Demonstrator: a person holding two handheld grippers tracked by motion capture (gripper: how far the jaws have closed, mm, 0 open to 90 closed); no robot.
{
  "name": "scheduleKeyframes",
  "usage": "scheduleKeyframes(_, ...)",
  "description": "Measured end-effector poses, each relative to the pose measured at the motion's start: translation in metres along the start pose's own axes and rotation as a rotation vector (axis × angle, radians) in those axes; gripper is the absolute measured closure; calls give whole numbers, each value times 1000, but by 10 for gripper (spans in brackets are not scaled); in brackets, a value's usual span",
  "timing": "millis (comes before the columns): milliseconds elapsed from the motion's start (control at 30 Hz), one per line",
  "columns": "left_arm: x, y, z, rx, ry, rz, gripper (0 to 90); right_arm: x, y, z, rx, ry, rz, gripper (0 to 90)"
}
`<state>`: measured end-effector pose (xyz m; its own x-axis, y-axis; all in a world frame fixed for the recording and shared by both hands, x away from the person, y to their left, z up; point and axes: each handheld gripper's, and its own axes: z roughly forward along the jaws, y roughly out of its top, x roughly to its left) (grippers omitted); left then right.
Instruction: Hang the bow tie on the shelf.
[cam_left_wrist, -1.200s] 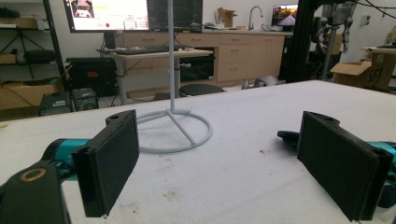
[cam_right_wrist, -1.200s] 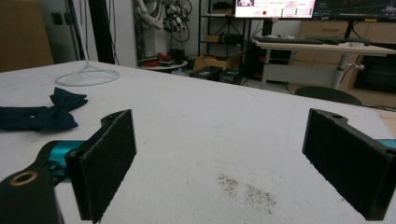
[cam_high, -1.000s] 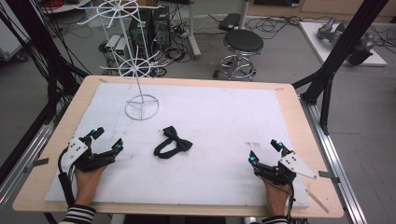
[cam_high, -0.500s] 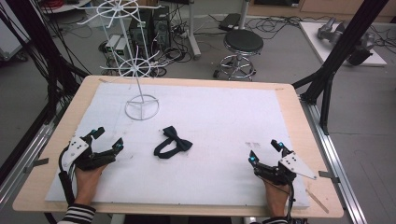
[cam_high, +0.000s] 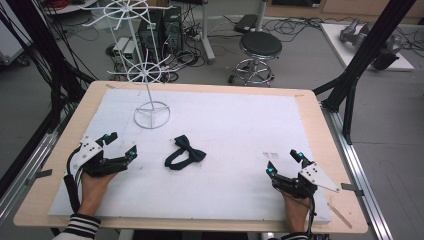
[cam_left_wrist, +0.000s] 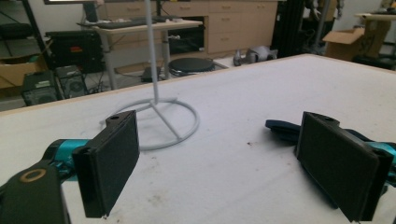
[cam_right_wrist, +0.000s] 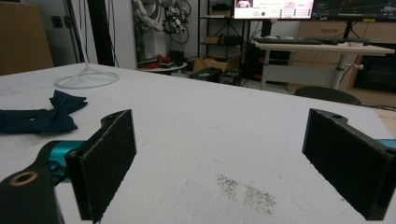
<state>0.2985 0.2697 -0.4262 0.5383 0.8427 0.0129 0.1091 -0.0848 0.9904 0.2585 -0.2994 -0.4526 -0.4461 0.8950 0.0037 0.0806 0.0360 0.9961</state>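
A dark bow tie (cam_high: 185, 152) lies flat on the white mat (cam_high: 240, 125) that covers the wooden tabletop (cam_high: 320, 107), a little left of the mat's middle, with its strap looped at the near-left end. At about 11 o'clock from the bow tie, near but apart from it, stands a white wire stand (cam_high: 152, 114): a ring base on the mat, a thin upright pole, and spoked wheels higher up. The left tool (cam_high: 119, 148) rests low at the mat's near-left corner, at roughly 9 o'clock from the bow tie and clear of it; its jaws are spread wide with nothing between them, pointing toward the bow tie. In the left gripper view the two black pads (cam_left_wrist: 109, 163) frame bare mat, the stand's ring base (cam_left_wrist: 154, 123) sits ahead between them, and a sliver of the bow tie (cam_left_wrist: 282, 129) shows beside the right pad. The right tool (cam_high: 285, 162) sits at the near-right of the mat, well apart from the bow tie, at about 4 o'clock from it, jaws likewise wide apart and empty. In the right gripper view the bow tie (cam_right_wrist: 44, 115) lies far off to the left, with the stand's base (cam_right_wrist: 86, 79) beyond it. A striped sleeve (cam_high: 80, 230) shows at the left wrist. A black stool (cam_high: 260, 47) stands on the floor past the far edge.
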Motion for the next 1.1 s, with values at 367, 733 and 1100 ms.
scheduleKeyframes(367, -13, 31, 9, 86, -56, 17, 136, -1, 0, 0, -3, -4, 2, 89)
scheduleKeyframes(733, -32, 50, 25, 175, -154, 52, 139, -1, 0, 0, 1, -3, 11, 88)
scheduleKeyframes(1100, -55, 60, 44, 278, -250, 94, 147, -1, 0, 0, 0, -3, 15, 89)
